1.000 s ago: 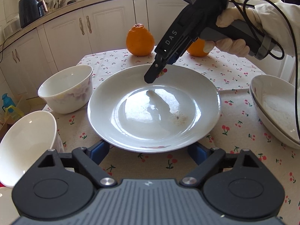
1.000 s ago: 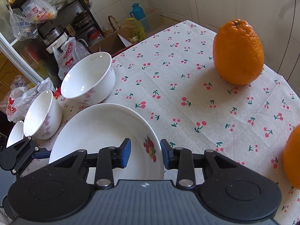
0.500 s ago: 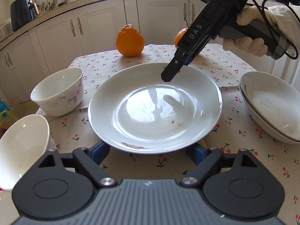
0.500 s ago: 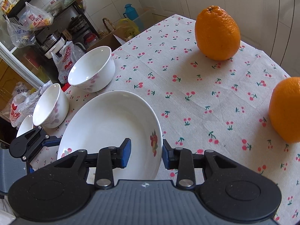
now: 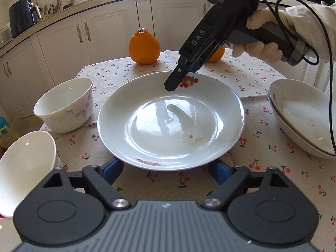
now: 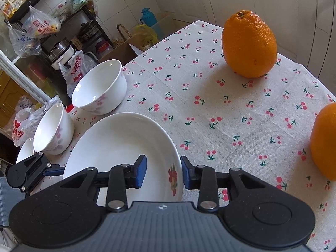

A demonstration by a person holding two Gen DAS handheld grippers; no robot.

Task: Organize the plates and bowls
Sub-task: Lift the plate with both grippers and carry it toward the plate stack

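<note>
A kitchen with white cabinets [image 5: 63, 42] stands behind a small table covered by a cherry-print cloth [image 6: 210, 105]. On the cloth the task looks only partly done. At the right side, two deep plates [image 5: 302, 121] seem already nested in one stack. The wide plate [image 5: 170, 121] in the middle is not yet put away, and three bowls are still separate: one upright bowl [image 5: 65, 105] to the left of the plate, a tilted bowl [image 5: 25, 168] at the near left corner, and a third piece [image 6: 25, 150] of which only a rim is visible in the right wrist view.

The left gripper [image 5: 168, 168] is spread wide, one blue pad on each side of the near rim of the plate. The pads do not seem to press it. The right gripper [image 6: 162, 171] is half open and straddles the far rim, near the painted fruit, one pad inside and one outside; it does not pinch yet.

For moving, the room is limited. The upright bowl stands just beside the plate on the left, and the stack is near on the right, close to the table edge. Behind the plate two oranges [image 6: 250, 44] stand well apart, with free cloth between. The tilted bowl leans at the table edge and could probably fall if it is pushed.
</note>
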